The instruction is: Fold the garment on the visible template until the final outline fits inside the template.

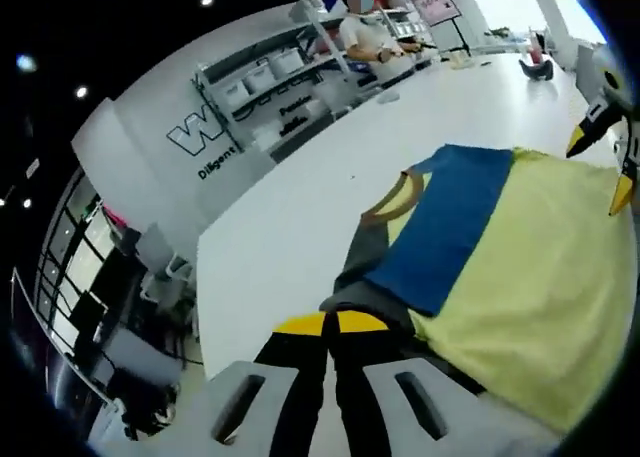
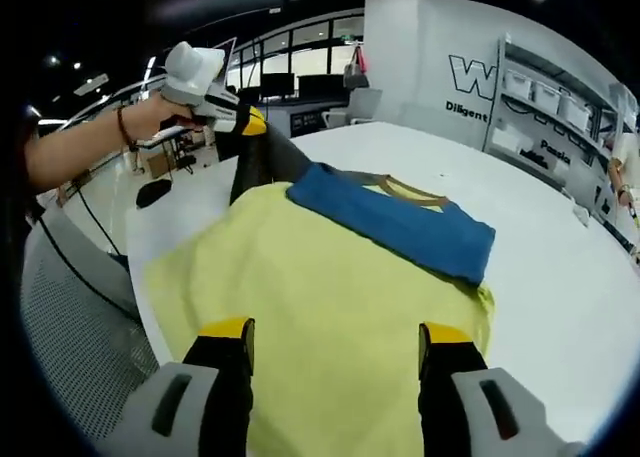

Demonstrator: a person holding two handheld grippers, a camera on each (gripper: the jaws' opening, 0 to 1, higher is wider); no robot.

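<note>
Garment [image 2: 330,307]: yellow, blue and grey, flat on white table [image 2: 560,337]. My left gripper [image 1: 331,324] is clenched on its grey sleeve; right gripper [image 2: 335,337] hangs released above. Risk: lifting one-handed drags the cloth askew.

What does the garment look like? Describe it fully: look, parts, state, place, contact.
The garment is soft fabric, mostly pale yellow, with a blue panel folded over it, a tan neckline and a dark grey part at one end. It lies flat on the white table, partly folded. The left gripper is shut on the grey part. The right gripper is open above the yellow area.
</note>
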